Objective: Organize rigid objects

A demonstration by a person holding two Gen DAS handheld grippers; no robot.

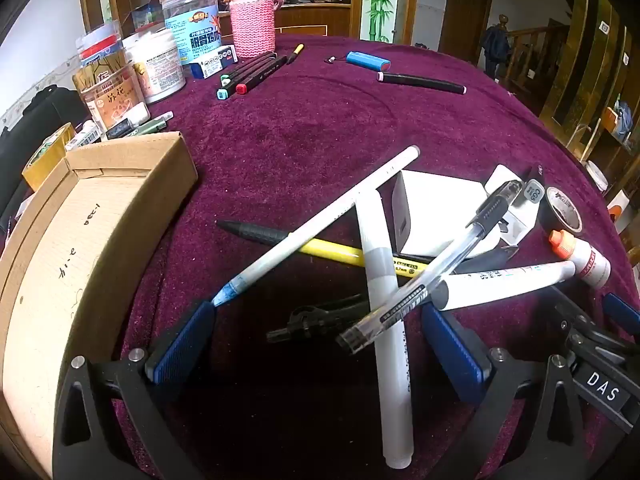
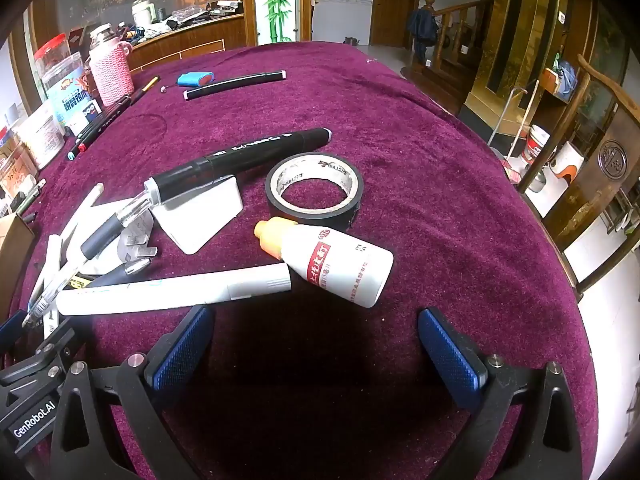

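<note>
blue-padded jaws of left gripper (image 1: pixel 316 344) and right gripper (image 2: pixel 316 344) spread wide, both empty

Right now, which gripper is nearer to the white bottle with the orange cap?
Right. The right gripper is open just short of the white bottle, which lies ahead between its jaws. The left gripper is open over the crossed pens; the bottle lies off to its right.

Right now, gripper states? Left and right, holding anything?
Left gripper: open, holding nothing; pens lie between its fingers.
Right gripper: open, holding nothing.
</note>
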